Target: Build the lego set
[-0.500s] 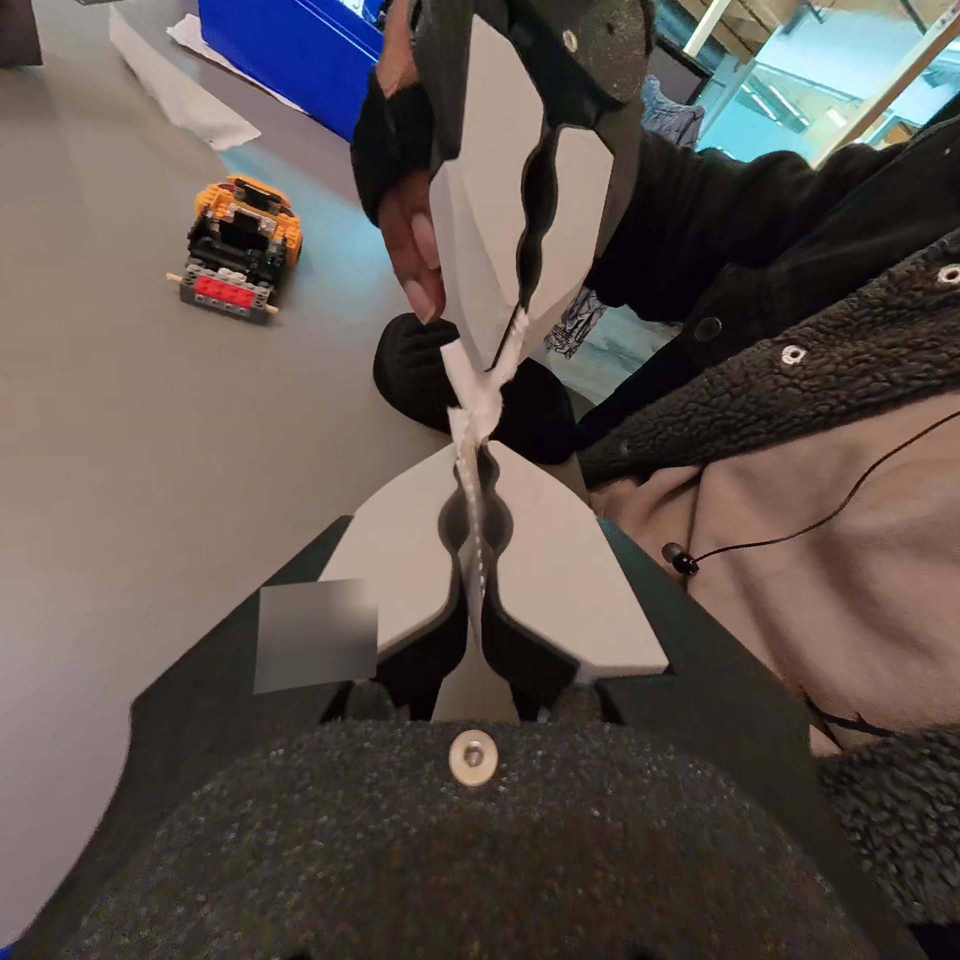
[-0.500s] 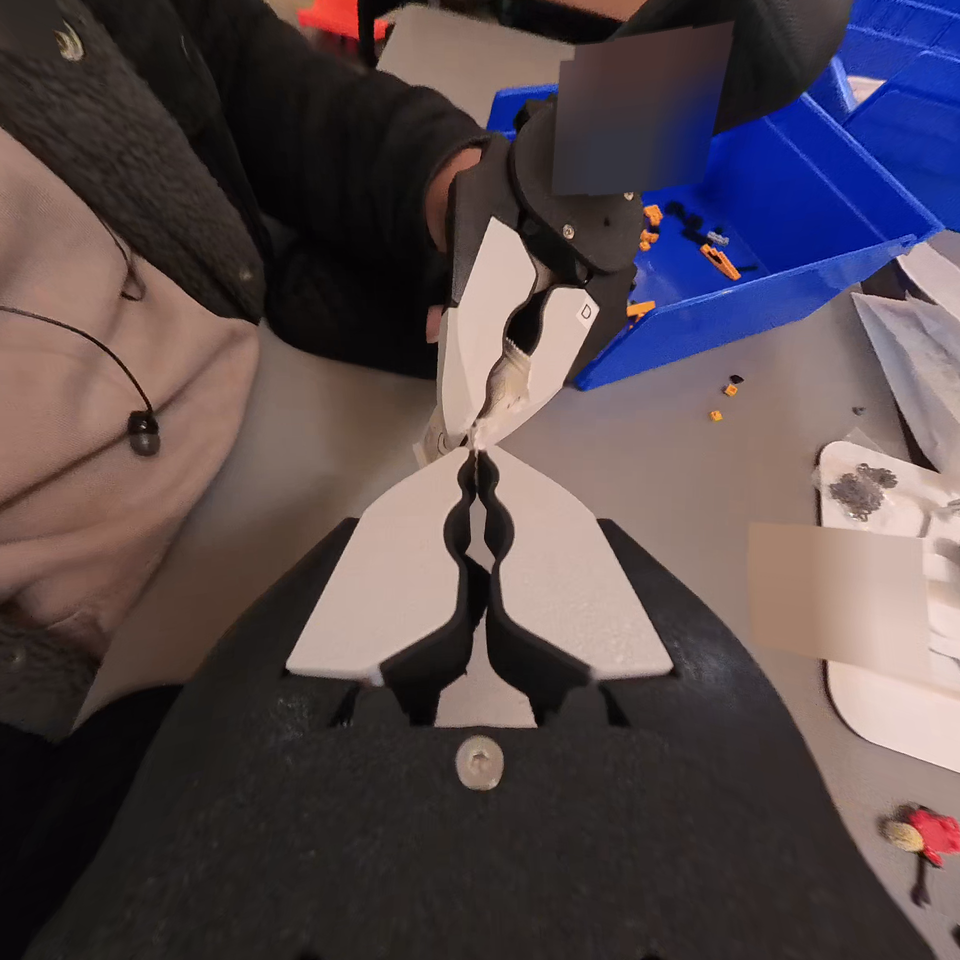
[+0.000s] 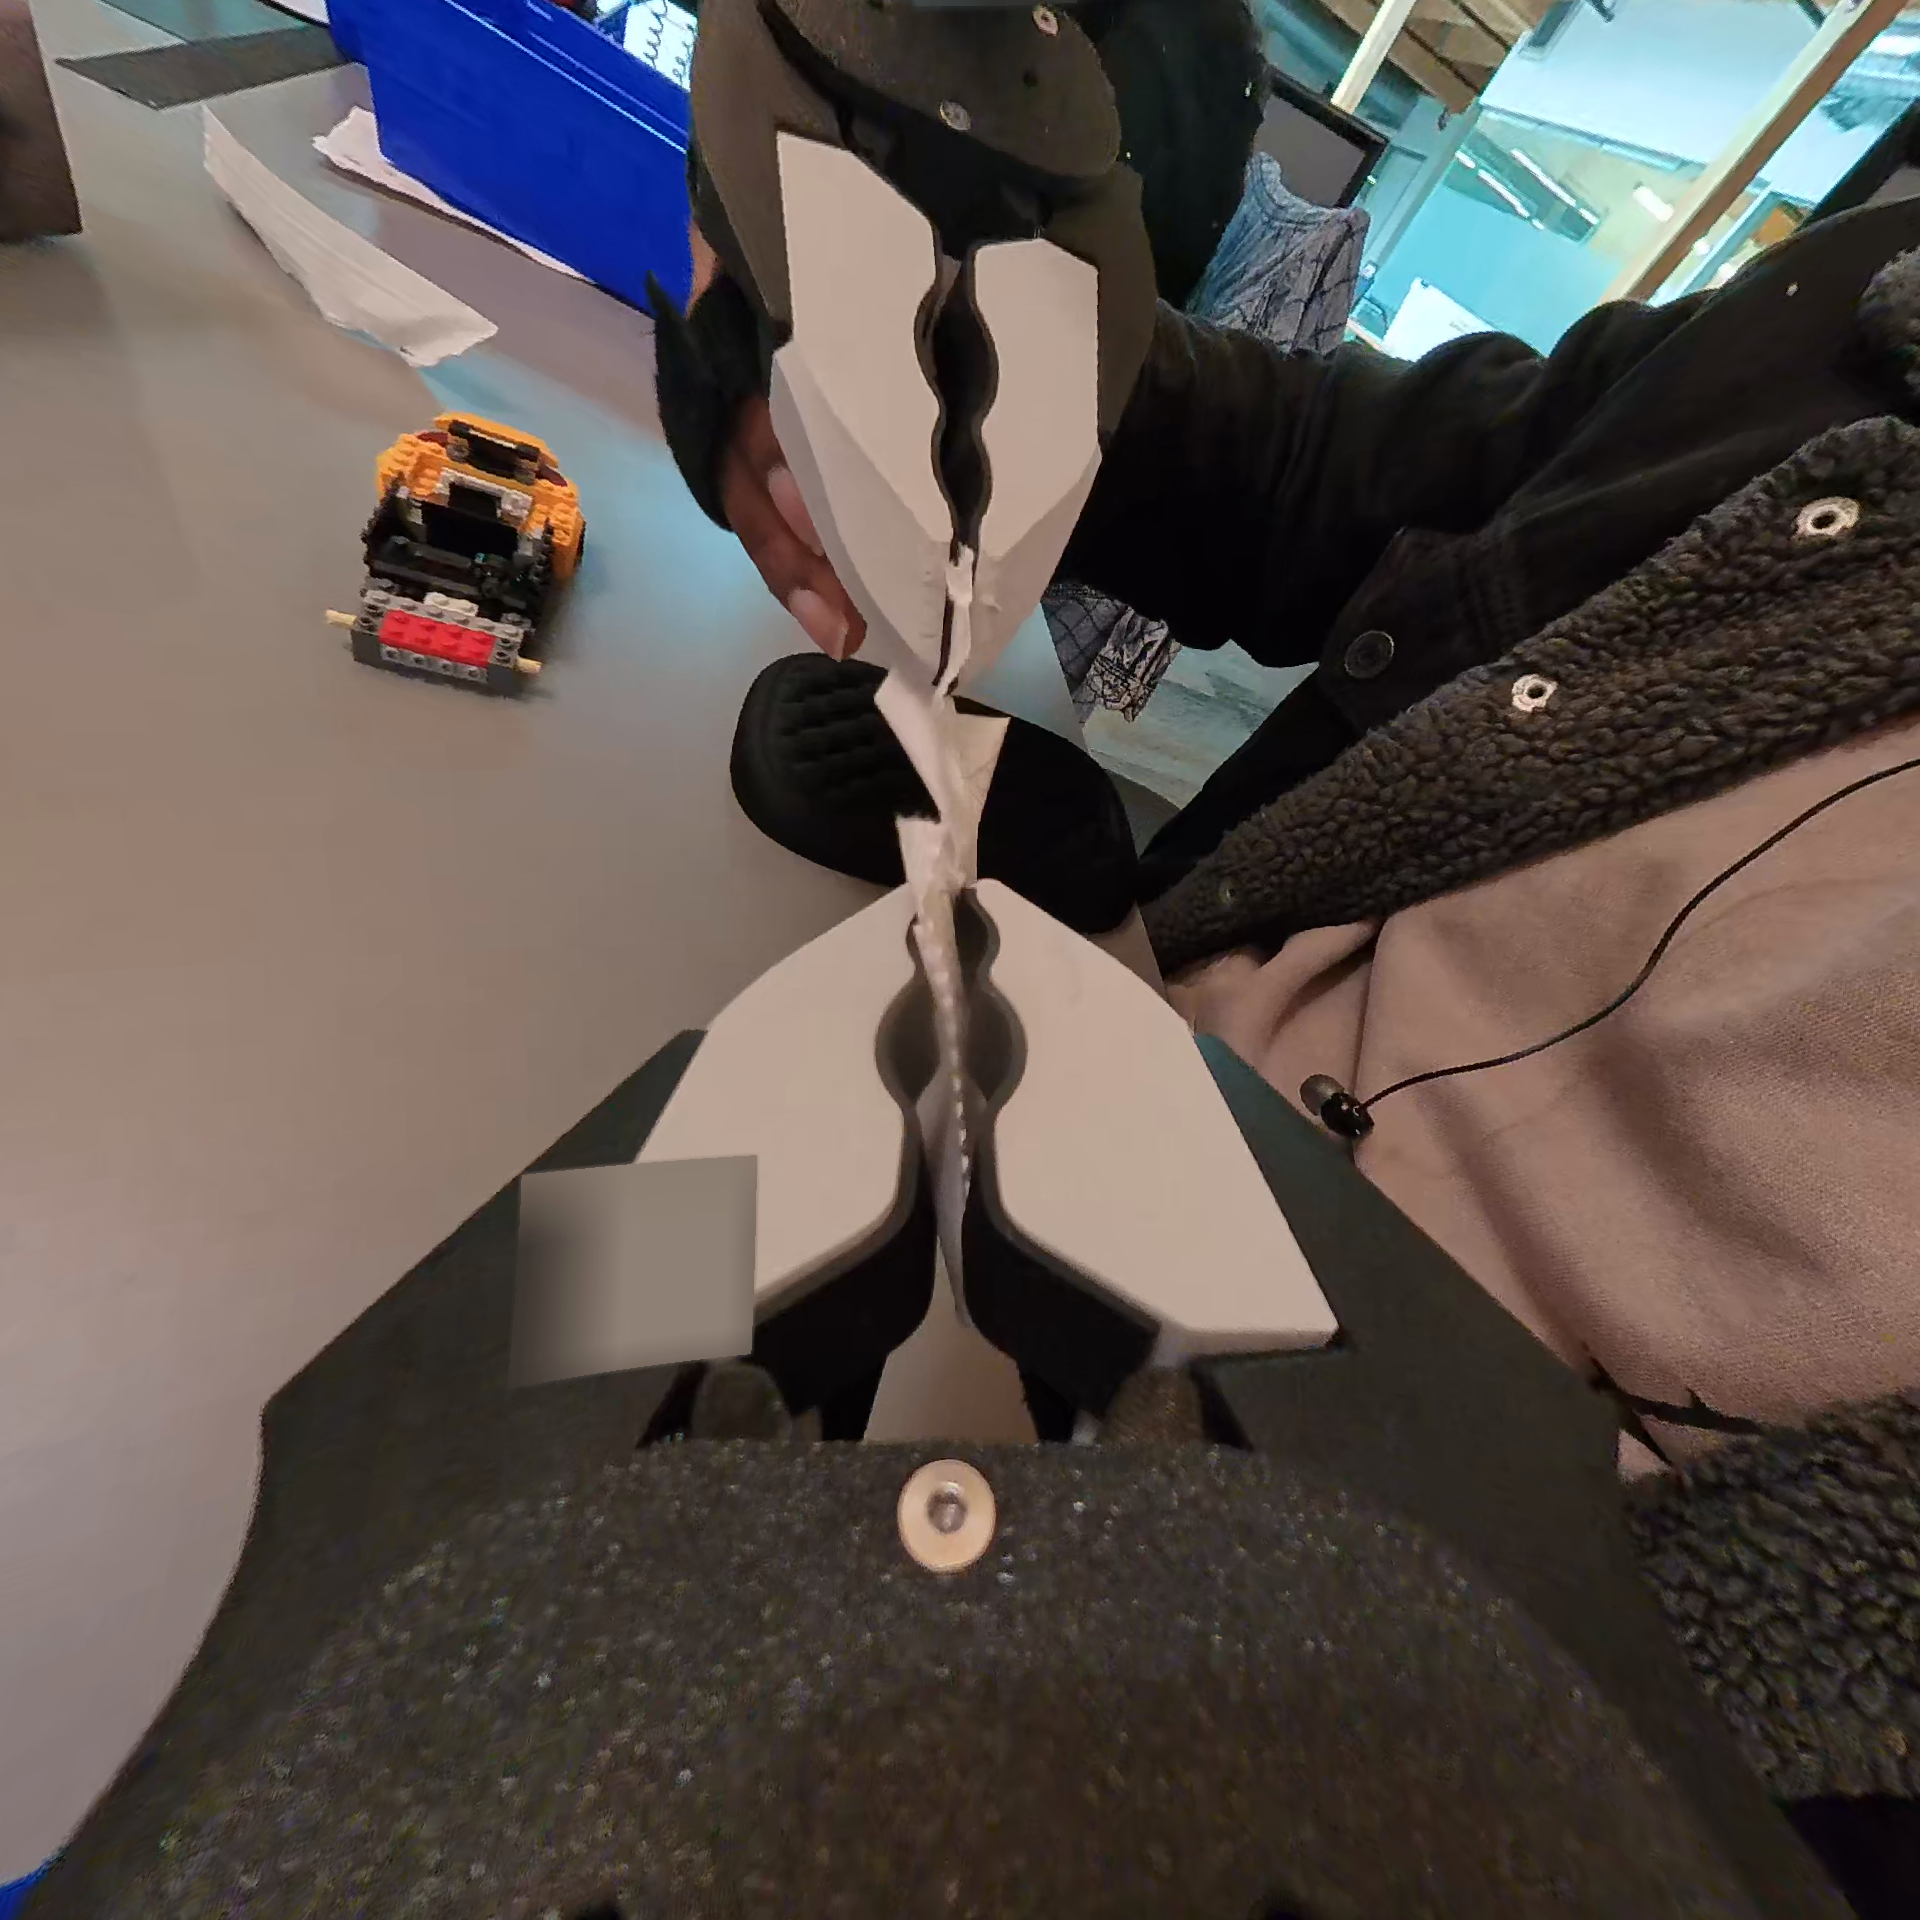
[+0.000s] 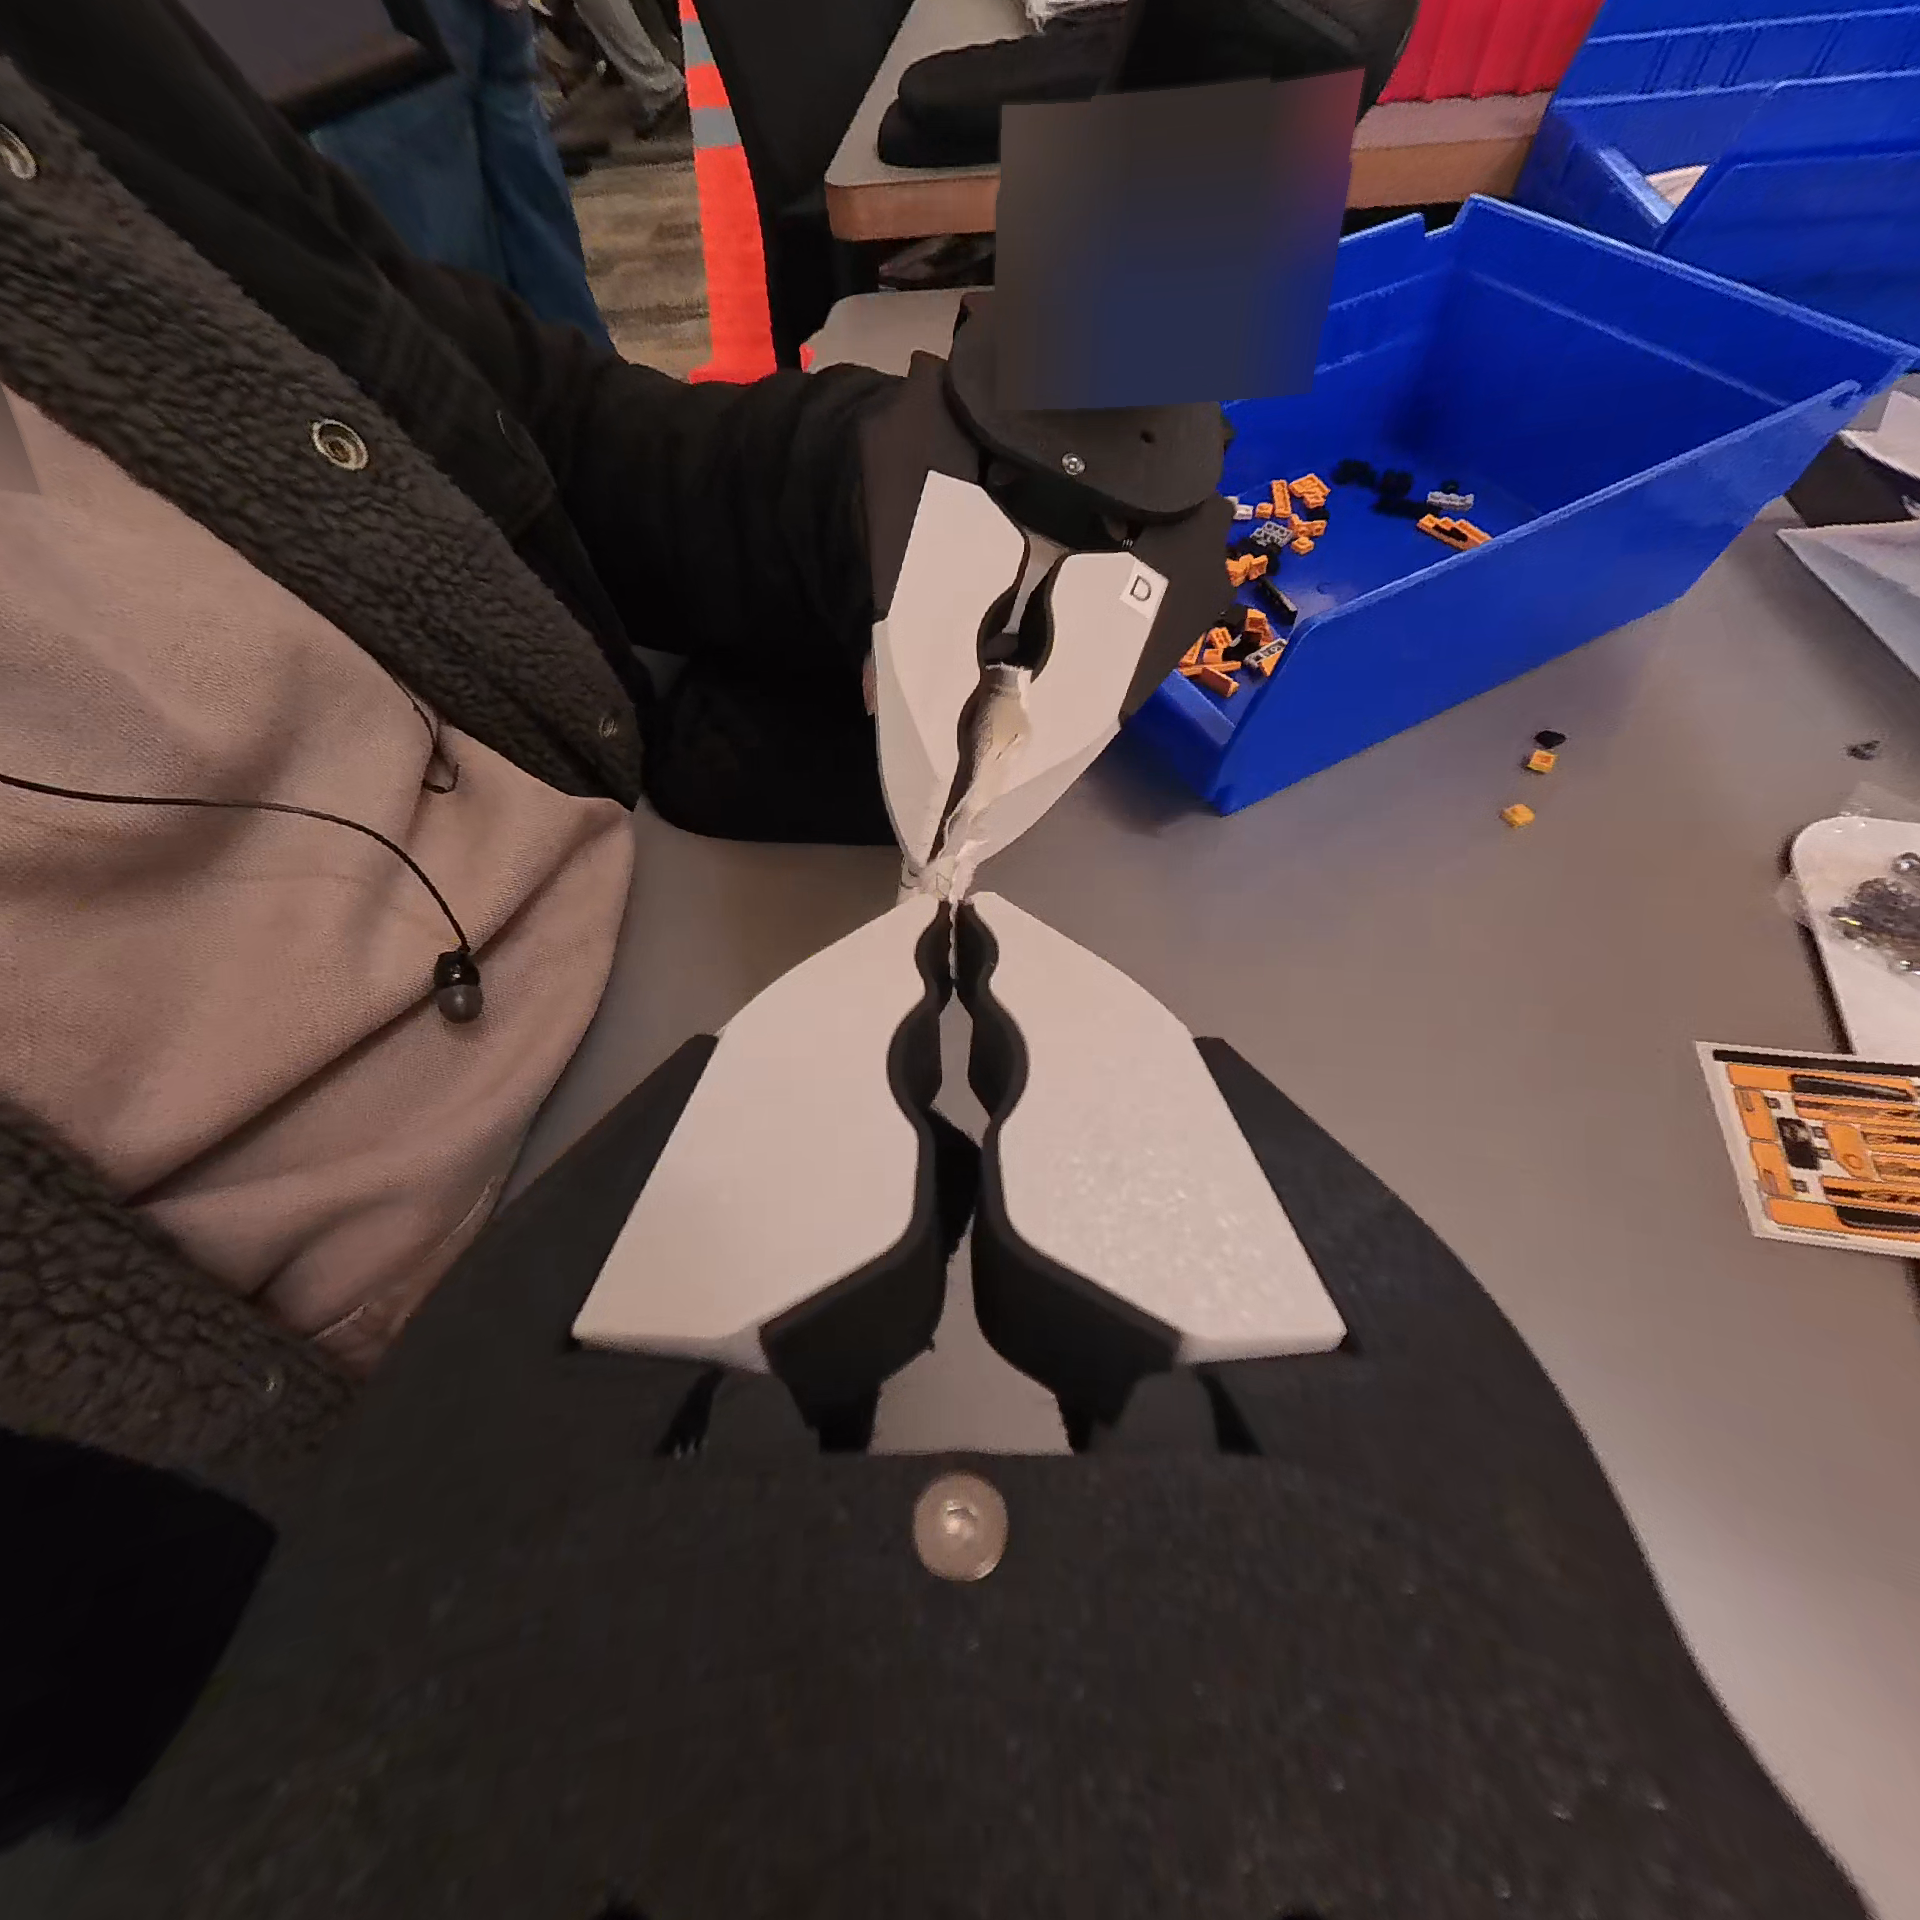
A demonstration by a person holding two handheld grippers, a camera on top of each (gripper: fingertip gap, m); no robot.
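Both grippers face tip to tip at frame centre, a crumpled white paper packet [image 3: 948,769] stretched between them, long axis along both fingers. Left gripper [image 3: 954,904] clamped on it; right gripper [image 4: 948,914] likewise. Next looks like a tear. The half-built orange-and-black lego car [image 3: 462,551] sits on the grey bench [image 3: 260,935], upper left.

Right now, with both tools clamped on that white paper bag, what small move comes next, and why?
Probably pull the tools a little apart to tear the bag open. The left tool and right tool both grip it tip to tip, the paper twisted taut between them, held above the table and not yet open.
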